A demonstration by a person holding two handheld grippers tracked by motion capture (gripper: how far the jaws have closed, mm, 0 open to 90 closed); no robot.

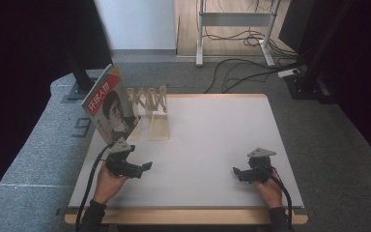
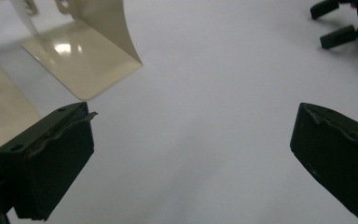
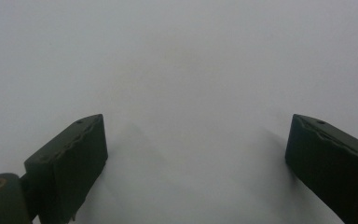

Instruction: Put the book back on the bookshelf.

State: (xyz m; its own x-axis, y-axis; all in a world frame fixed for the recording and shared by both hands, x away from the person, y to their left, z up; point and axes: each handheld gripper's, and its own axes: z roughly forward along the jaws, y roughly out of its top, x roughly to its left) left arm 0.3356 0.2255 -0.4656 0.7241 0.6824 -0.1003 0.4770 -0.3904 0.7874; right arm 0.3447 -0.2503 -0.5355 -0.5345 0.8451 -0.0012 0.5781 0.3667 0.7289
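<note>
High view, left to right. A magazine [image 1: 107, 104] with a portrait on its cover stands tilted at the far left corner of the counter [image 1: 212, 130], leaning against a cream folding rack [image 1: 149, 99]. The rack's flat base plates [image 1: 158, 128] lie on the counter just right of the magazine. Near the front edge, the person's left hand [image 1: 107, 181] holds the left claw [image 1: 145, 167], which points toward the right and sits just in front of the magazine. Well apart from it, at the right, the right hand [image 1: 269, 188] holds the right claw [image 1: 236, 172], which points toward the left. Both hover low over bare counter.

Left gripper view: the left claw [image 2: 191, 154] is released, jaws wide apart with nothing between them; a cream rack plate [image 2: 81, 60] lies ahead at upper left, and the right claw [image 2: 338, 23] shows at the upper right corner.

Right gripper view: the right claw [image 3: 196, 158] is likewise released, jaws spread over plain white counter [image 3: 182, 56], grasping nothing.
</note>
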